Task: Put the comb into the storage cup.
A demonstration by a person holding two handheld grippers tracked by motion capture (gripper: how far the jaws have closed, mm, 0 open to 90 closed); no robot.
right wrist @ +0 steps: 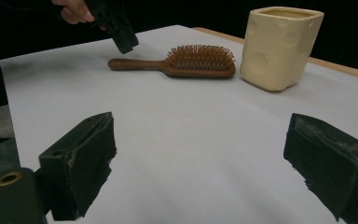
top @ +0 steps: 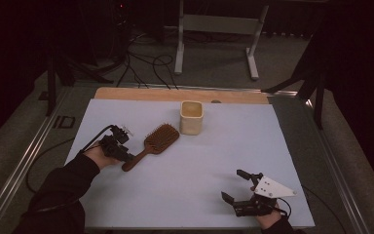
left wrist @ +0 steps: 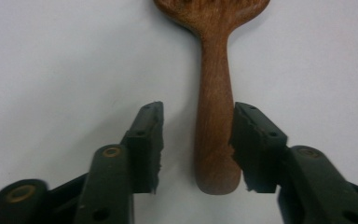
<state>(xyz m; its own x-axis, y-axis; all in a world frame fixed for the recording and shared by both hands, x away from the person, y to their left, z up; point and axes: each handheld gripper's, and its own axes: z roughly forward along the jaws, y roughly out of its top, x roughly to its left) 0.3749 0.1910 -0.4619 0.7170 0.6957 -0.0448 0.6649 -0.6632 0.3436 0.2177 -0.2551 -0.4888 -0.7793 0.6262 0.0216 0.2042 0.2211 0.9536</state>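
A brown wooden hairbrush (top: 156, 140) lies bristles up on the white table sheet (top: 195, 195), left of centre. Its head points toward a cream square cup (top: 191, 118) that stands upright just beyond it. My left gripper (top: 128, 156) hovers over the end of the brush handle. In the left gripper view the handle (left wrist: 214, 116) runs between the parted jaws of the left gripper (left wrist: 198, 114), nearer the right pad, with a gap on the left. The right gripper view shows that left gripper (right wrist: 121, 39) just above the handle (right wrist: 130, 64). My right gripper (top: 231, 184) rests open near the front right edge, holding nothing.
A bare wooden strip (top: 151, 94) runs along the table's far edge. Beyond it, on the floor, are black cables (top: 146, 63) and a white metal stand (top: 214, 29). Metal rails (top: 34, 146) flank the table. The sheet's middle and right lie open between my two grippers.
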